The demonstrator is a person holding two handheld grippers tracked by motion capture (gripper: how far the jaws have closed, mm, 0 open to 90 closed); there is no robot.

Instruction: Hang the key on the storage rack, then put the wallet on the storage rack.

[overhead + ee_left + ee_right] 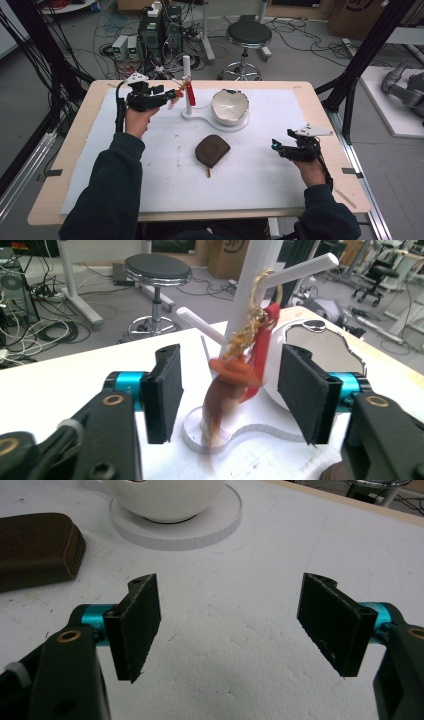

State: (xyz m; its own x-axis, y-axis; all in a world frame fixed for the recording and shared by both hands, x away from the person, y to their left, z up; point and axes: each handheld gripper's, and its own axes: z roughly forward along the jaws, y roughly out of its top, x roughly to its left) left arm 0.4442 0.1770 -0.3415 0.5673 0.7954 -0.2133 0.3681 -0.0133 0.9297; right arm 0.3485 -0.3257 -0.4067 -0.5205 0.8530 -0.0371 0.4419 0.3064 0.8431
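While the left tongs (pixel 227 395) stand spread on either side of a keychain (pixel 235 375), their black pads do not press on it, so the charm hangs free from the white stand (pixel 252 285). Seen from the left gripper view, the keychain is a gold chain with a red strap and an orange-brown charm, blurred as if swinging, and its chain is looped over 1 of the stand's slanted pegs (pixel 300 271) beside the upright post. From the high view the left tongs (pixel 172 95) sit at the far left of the worktop (pixel 75 150), just beside the stand, whose flat base also carries a white bowl (pixel 230 106). The hanging therefore looks done, judged from how the chain rests on the peg with no pad touching it; what seems left for this hand is to back away without snagging the charm. The right tongs (pixel 230 630) are also spread, with nothing between them, and hover low over the bare white sheet at the right of the worktop (pixel 276 146). A brown pouch (pixel 212 150) lies untouched in the middle of the sheet, near the bowl; whether it belongs to the work cannot be told.
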